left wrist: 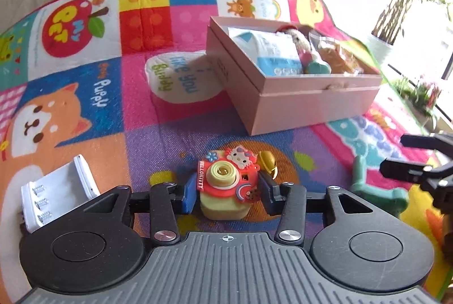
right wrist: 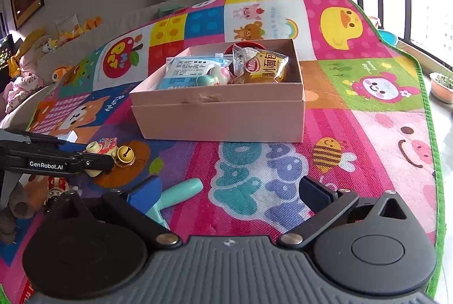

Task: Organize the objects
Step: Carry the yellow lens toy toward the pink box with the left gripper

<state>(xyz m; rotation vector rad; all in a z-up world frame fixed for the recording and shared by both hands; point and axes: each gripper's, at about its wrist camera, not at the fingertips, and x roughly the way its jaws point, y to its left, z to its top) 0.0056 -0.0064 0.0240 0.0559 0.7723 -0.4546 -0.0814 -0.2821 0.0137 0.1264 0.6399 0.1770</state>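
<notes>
From my left wrist, my left tool [left wrist: 226,192] had narrowed around the toy camera [left wrist: 225,185] on the play mat [left wrist: 141,111], its route to the pink box [left wrist: 286,103] unobstructed; from my right wrist, my right tool [right wrist: 230,197] gaped wide and empty beside the teal toy [right wrist: 177,195], open mat ahead.

Two low wrist views, shared pink box [left wrist: 286,106]

my left blue pads [left wrist: 189,197] covering the toy camera's [left wrist: 225,185] sides, teal plastic toy [right wrist: 177,195] half behind my right finger, white battery holder [left wrist: 53,190] partly behind my frame
</notes>
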